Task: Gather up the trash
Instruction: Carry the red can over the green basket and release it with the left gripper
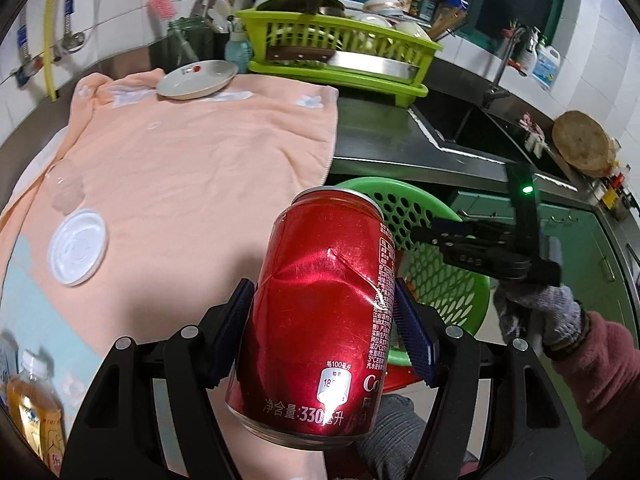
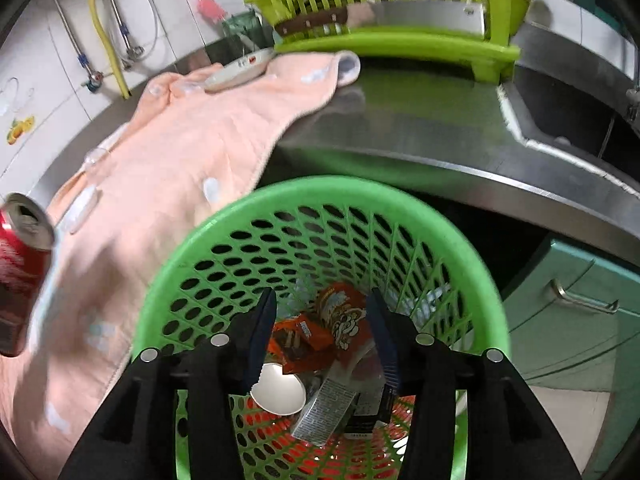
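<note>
Left wrist view: taken from behind left gripper (image 1: pixel 320 328), aimed forward and down across counter; red can (image 1: pixel 320 320) seen very close, filling centre, peach towel (image 1: pixel 192 160) beyond.

Right wrist view: taken from behind right gripper (image 2: pixel 322 334), aimed steeply down into green basket (image 2: pixel 192 248), seen close, counter edge behind.

Shared by both views: basket (image 1: pixel 400 200), towel (image 2: pixel 180 152), can (image 2: pixel 20 272), lime dish rack (image 1: pixel 340 52) (image 2: pixel 384 44), white plate (image 1: pixel 196 80) (image 2: pixel 240 72). Right gripper (image 1: pixel 424 236) caught at right of left view.
</note>
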A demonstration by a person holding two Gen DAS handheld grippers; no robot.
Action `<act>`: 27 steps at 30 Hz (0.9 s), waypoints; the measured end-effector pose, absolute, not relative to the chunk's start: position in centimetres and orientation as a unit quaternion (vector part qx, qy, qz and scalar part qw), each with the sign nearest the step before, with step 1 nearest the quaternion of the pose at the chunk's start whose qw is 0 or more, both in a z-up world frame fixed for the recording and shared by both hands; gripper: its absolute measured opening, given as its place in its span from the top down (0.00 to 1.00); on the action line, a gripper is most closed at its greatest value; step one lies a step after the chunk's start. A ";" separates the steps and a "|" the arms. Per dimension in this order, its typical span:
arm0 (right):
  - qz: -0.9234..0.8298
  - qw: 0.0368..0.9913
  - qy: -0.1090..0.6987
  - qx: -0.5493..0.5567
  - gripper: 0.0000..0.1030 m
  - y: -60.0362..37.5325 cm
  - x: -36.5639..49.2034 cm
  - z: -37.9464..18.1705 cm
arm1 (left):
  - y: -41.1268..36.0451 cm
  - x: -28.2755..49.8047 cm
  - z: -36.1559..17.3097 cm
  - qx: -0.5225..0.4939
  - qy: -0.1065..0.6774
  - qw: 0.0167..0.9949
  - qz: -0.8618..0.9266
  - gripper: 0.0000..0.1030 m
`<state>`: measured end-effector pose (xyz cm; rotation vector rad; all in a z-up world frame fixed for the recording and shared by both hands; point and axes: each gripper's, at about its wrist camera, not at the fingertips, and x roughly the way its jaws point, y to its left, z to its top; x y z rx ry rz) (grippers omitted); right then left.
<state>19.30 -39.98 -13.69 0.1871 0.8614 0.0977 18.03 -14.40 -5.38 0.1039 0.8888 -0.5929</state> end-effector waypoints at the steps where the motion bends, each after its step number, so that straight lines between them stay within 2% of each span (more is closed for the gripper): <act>1: 0.051 0.906 0.410 0.090 0.50 -40.1 18.8 -13.1 | -14.9 18.1 -5.5 0.051 0.426 0.857 -0.286 0.34; 6: 0.051 0.924 0.373 0.072 0.39 -40.5 16.2 -10.2 | -17.8 18.5 -6.3 0.057 0.435 0.847 -0.300 0.34; 10: 0.048 0.932 0.352 0.075 0.35 -41.7 14.3 -8.7 | -20.7 19.4 -7.6 0.066 0.447 0.838 -0.305 0.34; 17: 0.050 0.937 0.332 0.097 0.34 -43.9 12.0 -8.0 | -25.2 22.3 -11.6 0.074 0.494 0.814 -0.296 0.34; 27: 0.042 0.933 0.337 0.116 0.34 -45.9 11.3 -9.8 | -28.0 25.2 -15.9 0.100 0.532 0.796 -0.270 0.33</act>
